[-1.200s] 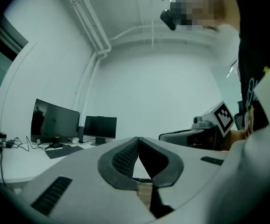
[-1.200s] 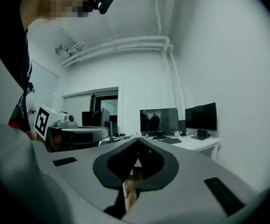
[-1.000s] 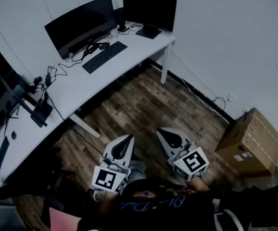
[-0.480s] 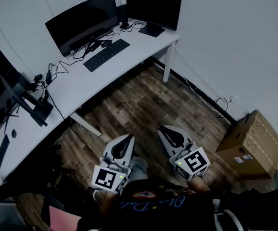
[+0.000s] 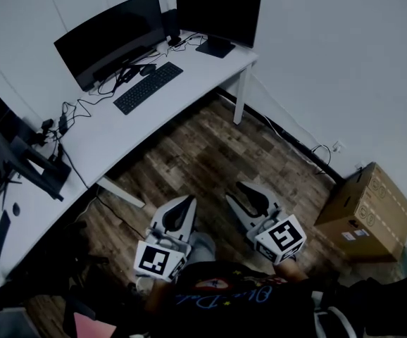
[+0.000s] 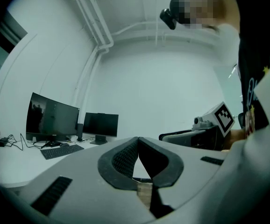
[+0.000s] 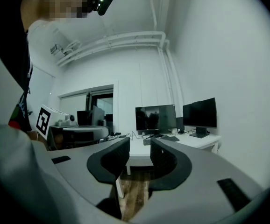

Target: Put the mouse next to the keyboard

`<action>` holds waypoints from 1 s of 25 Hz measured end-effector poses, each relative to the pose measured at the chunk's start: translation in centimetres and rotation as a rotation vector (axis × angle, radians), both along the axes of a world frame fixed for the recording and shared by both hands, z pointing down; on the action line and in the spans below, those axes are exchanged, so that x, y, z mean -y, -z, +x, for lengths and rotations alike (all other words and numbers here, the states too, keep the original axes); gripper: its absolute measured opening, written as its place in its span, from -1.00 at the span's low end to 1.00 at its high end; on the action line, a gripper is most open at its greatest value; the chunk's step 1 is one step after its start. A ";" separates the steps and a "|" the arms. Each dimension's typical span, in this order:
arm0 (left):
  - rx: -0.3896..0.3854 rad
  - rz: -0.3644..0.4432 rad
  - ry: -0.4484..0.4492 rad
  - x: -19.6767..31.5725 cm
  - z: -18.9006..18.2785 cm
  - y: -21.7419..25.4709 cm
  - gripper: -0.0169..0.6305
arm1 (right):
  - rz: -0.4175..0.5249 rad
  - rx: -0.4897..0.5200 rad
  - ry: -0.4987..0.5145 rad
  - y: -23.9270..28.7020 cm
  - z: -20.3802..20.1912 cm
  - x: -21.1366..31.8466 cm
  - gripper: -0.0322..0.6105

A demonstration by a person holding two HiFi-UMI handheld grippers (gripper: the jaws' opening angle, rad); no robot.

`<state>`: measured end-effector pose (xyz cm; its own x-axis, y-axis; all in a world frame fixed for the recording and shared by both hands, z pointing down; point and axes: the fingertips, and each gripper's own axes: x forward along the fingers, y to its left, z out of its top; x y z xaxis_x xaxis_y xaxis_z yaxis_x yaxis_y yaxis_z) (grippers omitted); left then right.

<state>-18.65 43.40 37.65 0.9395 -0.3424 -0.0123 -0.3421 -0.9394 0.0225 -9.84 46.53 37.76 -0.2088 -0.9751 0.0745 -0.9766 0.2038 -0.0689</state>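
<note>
At eleven o'clock, worktop (image 5: 112, 129): mouse (image 5: 147, 69) just beside keyboard (image 5: 149, 86).
Mouse handling: probably light, rigid, slick; pinch its two sides.
Left claw (image 6: 137, 141): pressed together, empty.
Right claw (image 7: 140, 148): just been opening, spread, nothing between.

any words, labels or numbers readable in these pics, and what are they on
Nothing reads clearly.
Cardboard box: printed marks and a white label, too small to read.
Person's shirt: blue cursive script, blurred and partly hidden.
Marker cubes: black-and-white square patterns, no words.
</note>
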 end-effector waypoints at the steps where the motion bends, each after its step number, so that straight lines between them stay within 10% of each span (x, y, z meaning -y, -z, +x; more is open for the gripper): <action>1: -0.003 -0.005 -0.001 0.6 0.4 0.1 -0.95 | 0.002 -0.001 -0.005 0.1 0.4 0.5 -0.56; 25: 0.010 -0.044 -0.008 20.0 2.7 0.2 -0.95 | -0.009 0.006 0.017 -0.1 2.4 20.7 -0.46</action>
